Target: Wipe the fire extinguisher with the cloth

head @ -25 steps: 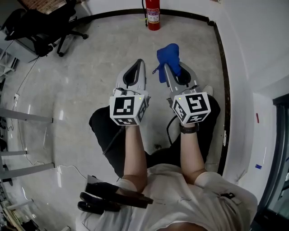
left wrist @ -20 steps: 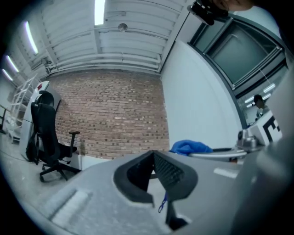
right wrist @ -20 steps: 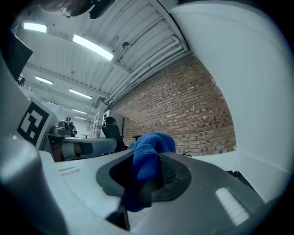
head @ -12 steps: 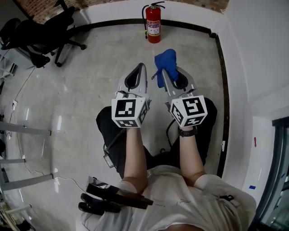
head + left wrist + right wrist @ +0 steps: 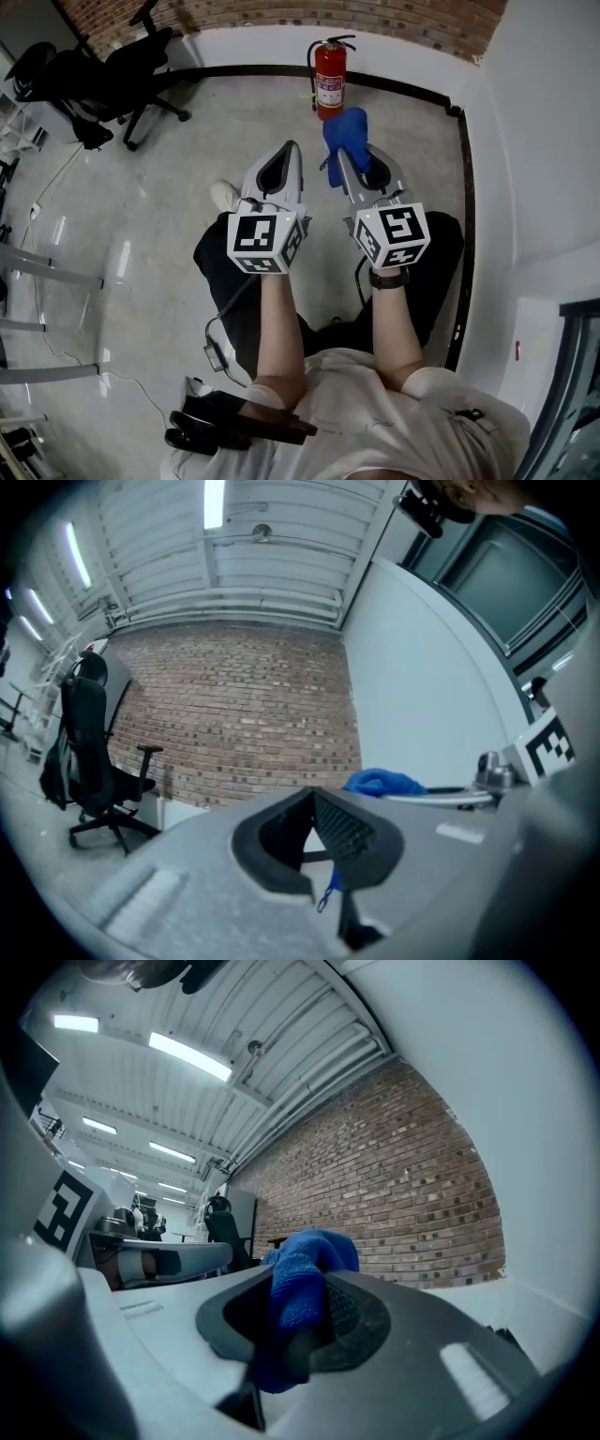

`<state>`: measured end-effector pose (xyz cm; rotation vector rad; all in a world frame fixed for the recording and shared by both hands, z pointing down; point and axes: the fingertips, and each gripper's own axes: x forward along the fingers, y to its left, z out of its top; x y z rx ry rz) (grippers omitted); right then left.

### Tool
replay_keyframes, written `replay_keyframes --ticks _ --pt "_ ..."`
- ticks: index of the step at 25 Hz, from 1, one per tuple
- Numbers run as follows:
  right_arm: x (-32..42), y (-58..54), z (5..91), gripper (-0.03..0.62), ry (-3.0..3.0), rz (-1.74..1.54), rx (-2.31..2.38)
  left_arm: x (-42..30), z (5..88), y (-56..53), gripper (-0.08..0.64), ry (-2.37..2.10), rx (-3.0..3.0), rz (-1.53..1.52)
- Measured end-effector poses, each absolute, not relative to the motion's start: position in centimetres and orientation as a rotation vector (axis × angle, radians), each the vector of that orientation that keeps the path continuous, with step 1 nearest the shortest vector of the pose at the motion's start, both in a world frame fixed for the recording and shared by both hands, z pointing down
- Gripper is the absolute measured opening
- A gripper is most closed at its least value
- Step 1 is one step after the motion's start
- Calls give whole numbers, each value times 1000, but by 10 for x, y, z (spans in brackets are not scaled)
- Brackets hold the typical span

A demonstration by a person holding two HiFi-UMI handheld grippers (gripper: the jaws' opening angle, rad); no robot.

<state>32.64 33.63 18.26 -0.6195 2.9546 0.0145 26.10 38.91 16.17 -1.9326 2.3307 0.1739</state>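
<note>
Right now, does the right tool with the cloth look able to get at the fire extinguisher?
Probably yes. The right tool is shut on the cloth, and only bare floor lies between it and the fire extinguisher by the wall. They are apart, so a lean forward seems needed.

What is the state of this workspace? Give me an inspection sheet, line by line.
Surface: bare grey concrete floor.
Job's things: red fire extinguisher upright at the wall base; blue cloth bunched in the right gripper.
Clutter: black office chair at far left.
Grippers: left gripper shut, nothing between its jaws; right gripper shut on the cloth.
Cables: dark cable hanging below the left gripper.
Surroundings: brick wall ahead, white wall on the right.
</note>
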Motion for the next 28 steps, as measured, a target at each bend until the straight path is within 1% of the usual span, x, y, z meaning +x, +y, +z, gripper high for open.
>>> replay_keyframes --ticks 5,12,22,28 --pt "287 297 223 81 2997 -129 -639 220 196 353 0 2385 -1966 117" --pt "221 244 242 81 3030 -115 -677 149 222 291 0 2420 -2026 130" --pt "173 134 234 81 2935 -81 -959 78 200 179 0 2211 -2195 89" --pt "122 79 241 81 2928 -70 -1064 23 206 120 0 2158 -2259 81"
